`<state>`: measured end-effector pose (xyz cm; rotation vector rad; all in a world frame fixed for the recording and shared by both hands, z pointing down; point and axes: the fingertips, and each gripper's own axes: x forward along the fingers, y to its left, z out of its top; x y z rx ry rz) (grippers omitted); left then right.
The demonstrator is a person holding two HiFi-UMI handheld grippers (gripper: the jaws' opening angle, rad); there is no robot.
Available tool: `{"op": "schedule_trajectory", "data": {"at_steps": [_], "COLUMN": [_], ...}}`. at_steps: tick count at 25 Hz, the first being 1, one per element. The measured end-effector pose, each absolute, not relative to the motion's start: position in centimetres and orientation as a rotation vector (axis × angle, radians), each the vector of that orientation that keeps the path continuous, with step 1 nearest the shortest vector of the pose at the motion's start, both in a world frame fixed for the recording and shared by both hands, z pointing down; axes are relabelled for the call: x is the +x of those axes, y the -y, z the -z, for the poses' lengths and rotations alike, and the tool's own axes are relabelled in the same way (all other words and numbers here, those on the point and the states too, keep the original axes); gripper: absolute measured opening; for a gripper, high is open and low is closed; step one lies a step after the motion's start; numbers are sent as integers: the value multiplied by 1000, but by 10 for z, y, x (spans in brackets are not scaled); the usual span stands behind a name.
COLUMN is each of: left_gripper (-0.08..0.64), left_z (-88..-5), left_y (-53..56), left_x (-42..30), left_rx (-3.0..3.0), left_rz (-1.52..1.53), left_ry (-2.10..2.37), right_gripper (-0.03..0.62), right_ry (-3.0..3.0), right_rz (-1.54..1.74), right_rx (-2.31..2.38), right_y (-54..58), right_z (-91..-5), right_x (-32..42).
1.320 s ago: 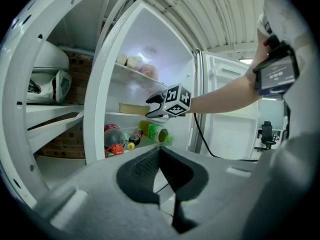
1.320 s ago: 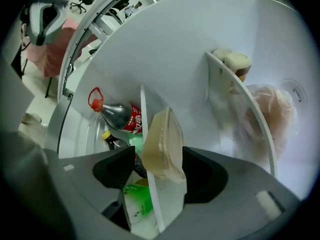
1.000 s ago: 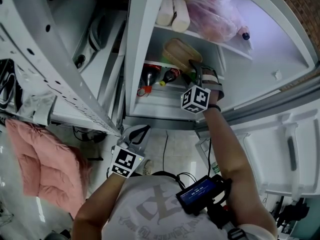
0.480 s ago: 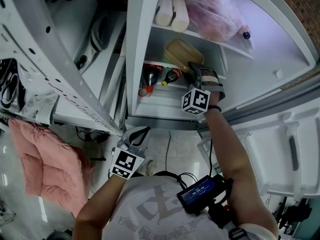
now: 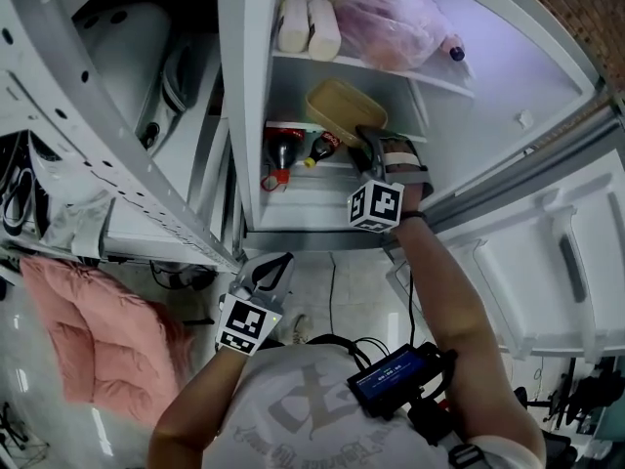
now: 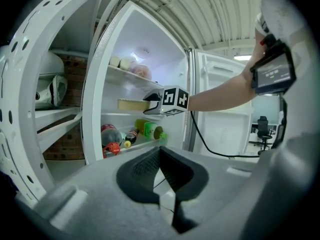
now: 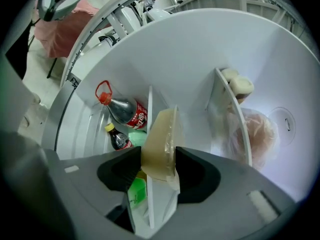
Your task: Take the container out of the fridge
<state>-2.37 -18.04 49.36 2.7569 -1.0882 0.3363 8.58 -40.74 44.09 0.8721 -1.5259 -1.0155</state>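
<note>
Looking steeply down in the head view: reaches with the right gripper into the open fridge, up to the middle shelf, and meets the near end of the tan container lying there. Holds the left gripper low, outside the fridge and well apart from it, above the tiled floor. Shows two pale rolls and a plastic bag on the shelf above, bottles lying on their sides below, and a pink cushion at lower left.

Turning to the left gripper view: shows the jaws tip to tip, with nothing between them. Looks past them into the fridge, at the container on its shelf with the right gripper at its end.

Turning to the right gripper view: clamps the container's tan end between both pads, touching each. Has just been closing those jaws, with the container between them. Shows the white shelf edge just beside the container, and beyond it a cola bottle with a red cap and a small dark bottle with a yellow cap.
</note>
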Motion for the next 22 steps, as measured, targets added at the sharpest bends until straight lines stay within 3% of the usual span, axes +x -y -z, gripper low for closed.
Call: {"op": "schedule_trajectory", "data": {"at_steps": [22], "left_gripper": [3], "left_z": [-497], "left_y": [121], "left_x": [-19], "left_rx": [2781], "left_rz": [-395], "left_ry": [1052], "right_gripper": [222], "right_ry": [1574], "right_rz": [1004], "right_rx": [878], "right_y": [269], "right_z": [-450], "right_x": [106]}}
